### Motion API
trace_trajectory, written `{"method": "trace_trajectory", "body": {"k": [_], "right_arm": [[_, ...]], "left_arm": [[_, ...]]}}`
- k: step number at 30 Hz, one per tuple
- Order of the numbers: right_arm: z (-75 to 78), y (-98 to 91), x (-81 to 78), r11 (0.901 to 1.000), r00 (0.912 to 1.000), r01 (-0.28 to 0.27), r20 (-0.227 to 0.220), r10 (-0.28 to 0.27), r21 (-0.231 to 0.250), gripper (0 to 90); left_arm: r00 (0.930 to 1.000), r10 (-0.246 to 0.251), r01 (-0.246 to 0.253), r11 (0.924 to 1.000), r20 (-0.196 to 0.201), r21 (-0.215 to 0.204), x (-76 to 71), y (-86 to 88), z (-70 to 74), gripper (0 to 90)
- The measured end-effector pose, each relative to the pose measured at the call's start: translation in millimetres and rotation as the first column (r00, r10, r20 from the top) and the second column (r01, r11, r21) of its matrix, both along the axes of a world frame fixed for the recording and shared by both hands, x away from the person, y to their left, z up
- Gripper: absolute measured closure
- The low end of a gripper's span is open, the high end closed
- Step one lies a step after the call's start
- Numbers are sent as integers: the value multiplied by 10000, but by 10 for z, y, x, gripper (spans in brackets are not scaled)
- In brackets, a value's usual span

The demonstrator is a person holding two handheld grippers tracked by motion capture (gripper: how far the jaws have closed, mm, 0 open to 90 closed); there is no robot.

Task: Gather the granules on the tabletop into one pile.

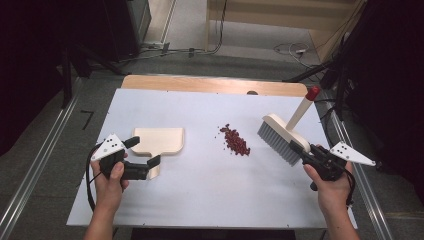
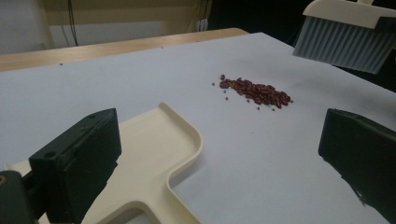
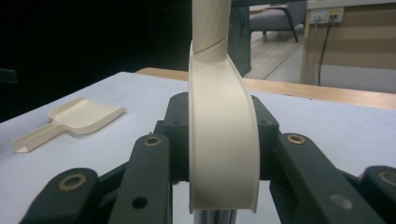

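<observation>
Right tongs (image 1: 301,152) pinch the brush (image 1: 282,136) by its head, bristles raised off the bench (image 1: 200,195) just right of the red bean pile (image 1: 235,140). Left tongs (image 1: 143,152) spread wide over the dustpan (image 1: 159,140) handle, not gripping. Likely next: close squarely on the handle, keep pan lip flat. Pan smooth cream plastic, bristles grey, beans small and loose.

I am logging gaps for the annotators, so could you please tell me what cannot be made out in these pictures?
- Cream plastic dustpan: the handle end is cut off by the left gripper view's bottom edge and hidden behind the black jaw.
- Grey-bristled cream hand brush: the right gripper view's bottom edge crops its bristles.
- Pile of small dark red beans: too small to count in the high view.
</observation>
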State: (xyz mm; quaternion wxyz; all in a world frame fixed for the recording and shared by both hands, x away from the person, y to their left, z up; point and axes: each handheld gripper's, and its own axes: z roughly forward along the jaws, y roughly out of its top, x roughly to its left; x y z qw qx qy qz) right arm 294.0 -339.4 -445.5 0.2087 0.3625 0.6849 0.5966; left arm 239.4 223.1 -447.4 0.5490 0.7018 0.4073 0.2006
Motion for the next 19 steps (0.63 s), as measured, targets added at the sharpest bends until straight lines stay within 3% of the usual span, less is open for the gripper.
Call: {"method": "trace_trajectory", "body": {"k": [8, 19], "right_arm": [[-97, -151, -81, 9984, 9979, 562, -332, -561, -4, 665], [-174, -200, -37, 9966, 9948, 822, -592, -825, -82, 664]], "left_arm": [[9987, 341, -334, 9993, 380, -187, -155, 150, -52, 0], [9990, 297, -293, 9995, 321, -147, -98, 123, -87, 0]]}}
